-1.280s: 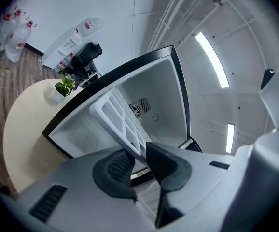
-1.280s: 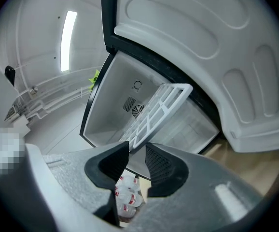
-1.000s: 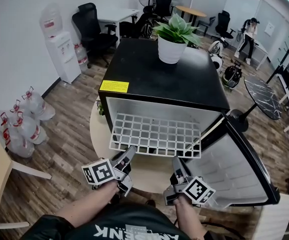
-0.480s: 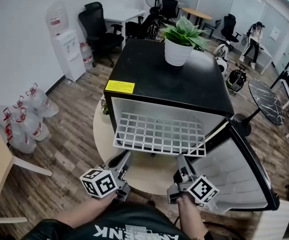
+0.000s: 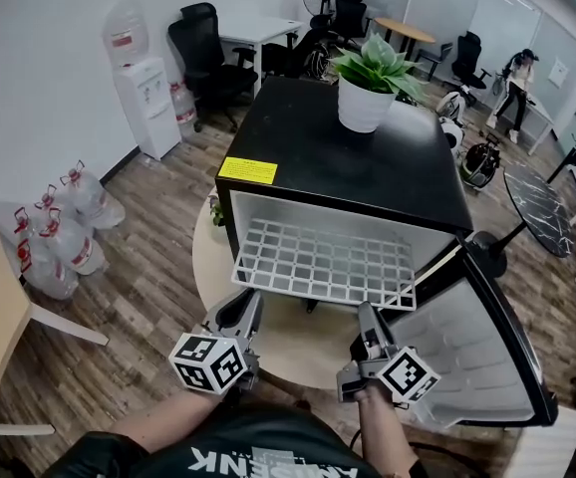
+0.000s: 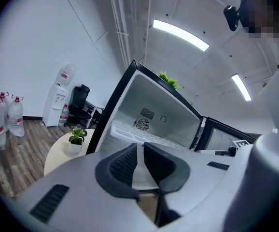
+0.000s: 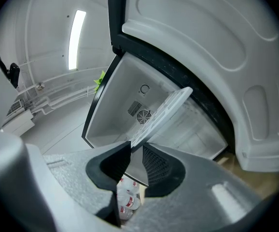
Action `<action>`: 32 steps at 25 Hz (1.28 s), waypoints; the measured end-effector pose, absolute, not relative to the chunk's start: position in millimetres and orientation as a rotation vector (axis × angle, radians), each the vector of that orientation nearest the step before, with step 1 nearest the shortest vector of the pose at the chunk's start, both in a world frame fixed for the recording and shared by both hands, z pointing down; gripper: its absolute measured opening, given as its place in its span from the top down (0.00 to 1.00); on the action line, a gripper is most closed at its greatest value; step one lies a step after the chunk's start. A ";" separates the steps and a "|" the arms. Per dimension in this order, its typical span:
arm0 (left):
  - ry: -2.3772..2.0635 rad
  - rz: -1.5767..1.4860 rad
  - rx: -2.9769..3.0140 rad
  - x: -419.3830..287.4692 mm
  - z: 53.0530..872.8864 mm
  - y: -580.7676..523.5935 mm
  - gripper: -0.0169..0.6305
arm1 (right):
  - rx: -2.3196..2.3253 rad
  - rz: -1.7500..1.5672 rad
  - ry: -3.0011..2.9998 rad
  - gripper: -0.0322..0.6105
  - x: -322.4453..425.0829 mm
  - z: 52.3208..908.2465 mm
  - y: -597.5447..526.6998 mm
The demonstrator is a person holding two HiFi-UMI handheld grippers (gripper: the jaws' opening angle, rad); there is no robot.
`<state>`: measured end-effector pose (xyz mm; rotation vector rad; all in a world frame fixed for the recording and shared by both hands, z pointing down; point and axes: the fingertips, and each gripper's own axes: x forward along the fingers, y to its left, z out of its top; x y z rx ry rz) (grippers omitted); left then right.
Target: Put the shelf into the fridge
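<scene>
Fridge (image 5: 348, 157): black, open toward the person, standing on a round table (image 5: 298, 345). The push should, I judge, run straight back between the side walls, both hands moving evenly, so the grid goes in level and seats on both sides at once.
Door (image 5: 487, 366): swung wide to the right. The right hand works just beside its white inner liner, so that side needs watching.
Shelf (image 5: 318, 262): a white wire grid lying flat, its back part inside the cavity and its front rim jutting past the opening (it looks stiff, with a thicker rim than the cross wires).
Left gripper (image 5: 249, 305): jaws drawn almost together on the front rim, near its left corner.
Right gripper (image 5: 366, 315): jaws likewise nearly closed, with the rim running into the narrow gap on the door side.
</scene>
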<state>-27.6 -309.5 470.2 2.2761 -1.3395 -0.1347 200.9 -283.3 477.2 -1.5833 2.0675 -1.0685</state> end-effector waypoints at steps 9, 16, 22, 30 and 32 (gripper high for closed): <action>-1.356 -0.092 2.270 -26.1 477.3 -335.6 0.93 | -1.587 -1.059 2.087 0.82 201.6 478.5 -306.4; -1.365 -0.069 2.284 -27.2 477.2 -342.9 0.93 | -1.605 -1.048 2.090 0.82 201.0 476.4 -314.2; -1.428 -0.012 2.303 -26.0 478.1 -352.1 0.93 | -1.605 -1.025 2.087 0.81 198.3 474.4 -324.4; -1.425 0.036 2.448 -8.5 463.3 -355.8 0.95 | -1.599 -0.998 2.099 0.81 199.6 472.0 -343.7; -1.379 0.089 2.510 10.7 465.1 -352.3 0.95 | -1.551 -1.039 2.057 0.81 196.9 474.1 -348.1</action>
